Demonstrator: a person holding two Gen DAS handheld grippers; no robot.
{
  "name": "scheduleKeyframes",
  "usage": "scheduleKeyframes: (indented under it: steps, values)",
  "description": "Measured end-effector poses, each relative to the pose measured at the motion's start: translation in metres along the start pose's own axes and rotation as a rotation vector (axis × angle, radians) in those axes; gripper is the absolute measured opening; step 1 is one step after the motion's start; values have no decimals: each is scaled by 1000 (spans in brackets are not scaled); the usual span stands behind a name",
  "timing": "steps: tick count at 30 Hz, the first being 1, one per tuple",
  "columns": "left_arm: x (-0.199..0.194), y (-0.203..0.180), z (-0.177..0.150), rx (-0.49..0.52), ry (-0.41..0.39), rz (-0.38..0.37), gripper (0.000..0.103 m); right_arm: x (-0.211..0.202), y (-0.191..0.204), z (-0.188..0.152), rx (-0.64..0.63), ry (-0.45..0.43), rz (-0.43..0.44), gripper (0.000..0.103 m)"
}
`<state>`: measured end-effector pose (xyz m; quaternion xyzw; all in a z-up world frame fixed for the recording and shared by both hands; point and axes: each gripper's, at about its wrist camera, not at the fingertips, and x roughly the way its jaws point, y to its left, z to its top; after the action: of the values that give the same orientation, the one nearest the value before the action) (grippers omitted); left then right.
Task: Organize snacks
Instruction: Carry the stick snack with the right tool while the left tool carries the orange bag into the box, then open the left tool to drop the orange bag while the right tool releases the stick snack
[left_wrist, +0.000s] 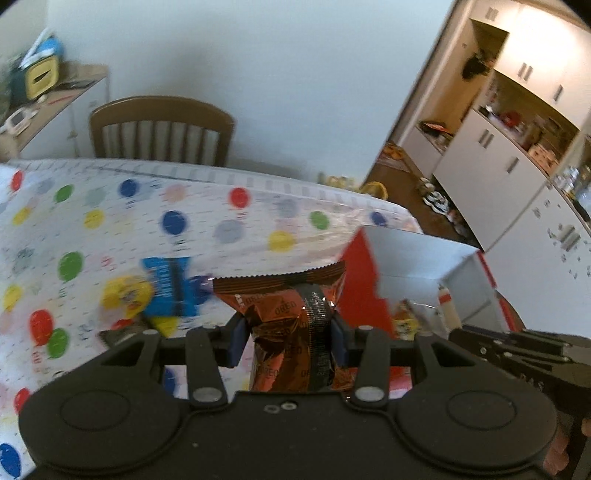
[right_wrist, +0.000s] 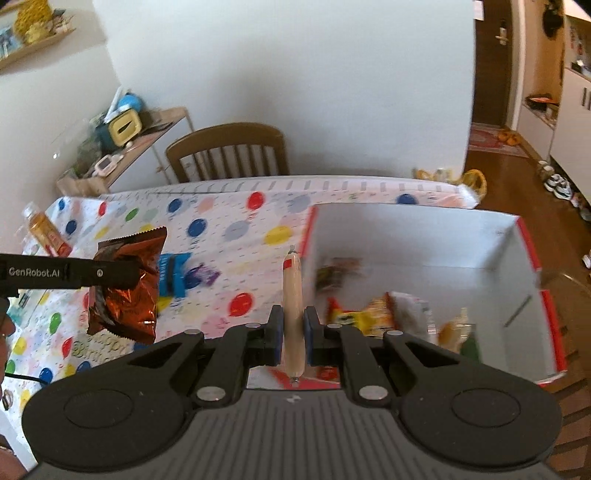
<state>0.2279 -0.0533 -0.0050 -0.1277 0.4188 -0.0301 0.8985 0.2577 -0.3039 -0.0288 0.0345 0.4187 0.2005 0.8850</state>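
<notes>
Right wrist view, right gripper (right_wrist: 293, 334) clamped on sausage stick (right_wrist: 292, 295) just left of red-and-white box (right_wrist: 532, 254), left gripper (left_wrist: 288, 341) pinching orange Oreo packet (left_wrist: 291, 325) above balloon tablecloth (left_wrist: 110, 206) left of box

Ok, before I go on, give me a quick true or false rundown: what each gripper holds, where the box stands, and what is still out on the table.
1. The left gripper holds an orange Oreo packet. True.
2. The right gripper is open and holds nothing. False: it is shut on a sausage stick.
3. The box has no snacks in it. False: several packets lie inside.
4. A blue packet lies on the table. True.
</notes>
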Motion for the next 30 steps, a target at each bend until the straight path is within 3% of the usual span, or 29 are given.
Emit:
scheduleKeyframes:
  steps: [17,30]
  values:
    - [75,-136,17,144,42,-7,43,4,-126,-5,70,13,-100,11]
    - [149,-176,28,188,142,64,43,48,-168,-18,92,105,-128,11]
